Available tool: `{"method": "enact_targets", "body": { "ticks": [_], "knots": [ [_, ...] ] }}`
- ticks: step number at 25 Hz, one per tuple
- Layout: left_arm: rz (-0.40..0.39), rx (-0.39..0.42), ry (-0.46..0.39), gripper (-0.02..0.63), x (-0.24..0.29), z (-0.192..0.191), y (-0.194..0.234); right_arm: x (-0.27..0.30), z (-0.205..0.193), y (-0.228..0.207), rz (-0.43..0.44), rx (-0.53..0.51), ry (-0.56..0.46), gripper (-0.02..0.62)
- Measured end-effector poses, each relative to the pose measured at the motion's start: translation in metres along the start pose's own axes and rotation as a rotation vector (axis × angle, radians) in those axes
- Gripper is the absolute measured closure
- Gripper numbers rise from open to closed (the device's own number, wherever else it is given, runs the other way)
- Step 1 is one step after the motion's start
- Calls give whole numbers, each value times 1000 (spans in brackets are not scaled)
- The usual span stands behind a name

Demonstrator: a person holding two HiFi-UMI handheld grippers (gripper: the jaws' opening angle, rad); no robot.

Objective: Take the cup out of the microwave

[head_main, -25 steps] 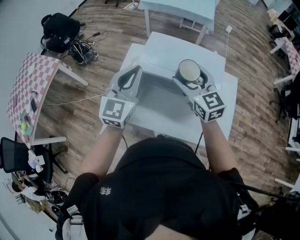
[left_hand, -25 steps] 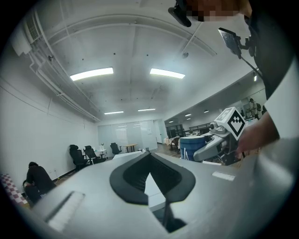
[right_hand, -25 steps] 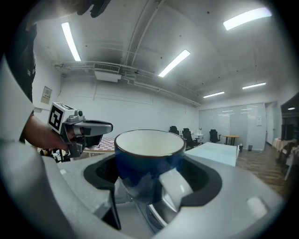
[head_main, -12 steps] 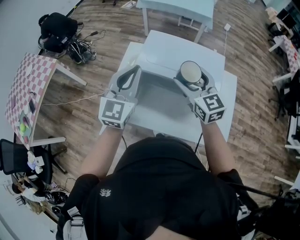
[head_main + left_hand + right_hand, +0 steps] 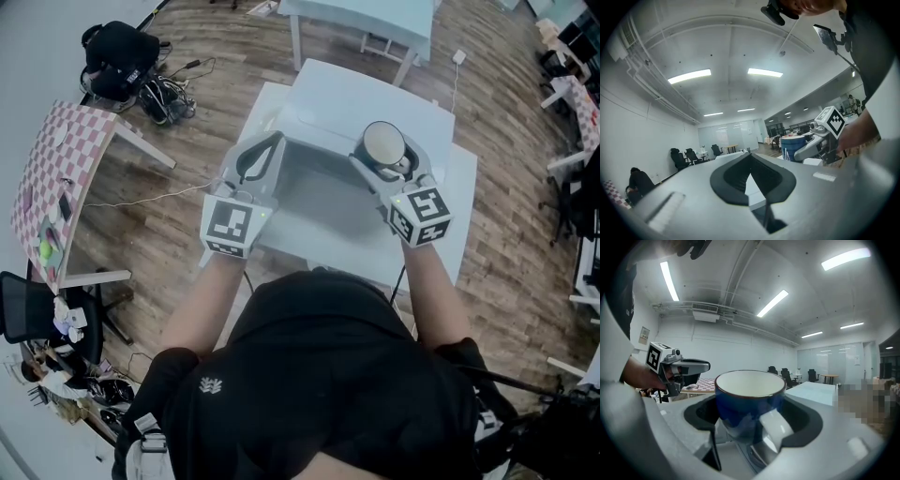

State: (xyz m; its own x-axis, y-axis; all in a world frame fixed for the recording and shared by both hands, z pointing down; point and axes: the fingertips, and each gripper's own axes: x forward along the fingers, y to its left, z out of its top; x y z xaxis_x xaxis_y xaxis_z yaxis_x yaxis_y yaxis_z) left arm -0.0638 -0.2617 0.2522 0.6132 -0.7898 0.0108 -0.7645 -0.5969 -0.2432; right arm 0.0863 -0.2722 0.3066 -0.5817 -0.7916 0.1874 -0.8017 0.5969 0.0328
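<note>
Nearest, the person's two forearms reached out toward the white microwave (image 5: 370,94), each hand holding a tong. The left gripper (image 5: 273,141) hung over the microwave's front left corner, its jaws pressed together on nothing. The right gripper (image 5: 383,152) was over the front right, pinching the blue cup (image 5: 745,404) by its sides. The cup was upright, its white handle turned back toward the hand, and it was lifted clear of every surface.

By that, the cup seemed already out and the job in its carrying stage. The next move would call for keeping it level and bringing it to a bare spot on the white table (image 5: 462,192), right of the microwave, before the jaws let go.

A grey panel (image 5: 319,197) in front of the microwave, possibly its open door, lay under the path, and the idle left gripper was near enough to bump.

Beyond the microwave stood a pale table (image 5: 366,19) on wooden floor (image 5: 216,56). Far to the microwave's left were a checked table (image 5: 66,169) and a black bag (image 5: 120,58) with cables (image 5: 169,101).
</note>
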Motion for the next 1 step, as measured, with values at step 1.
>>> {"method": "enact_targets", "body": {
  "ticks": [1],
  "knots": [
    [2,-1,0,603,-1,0,1,0,0,1,1,0,-1,204]
  ]
}}
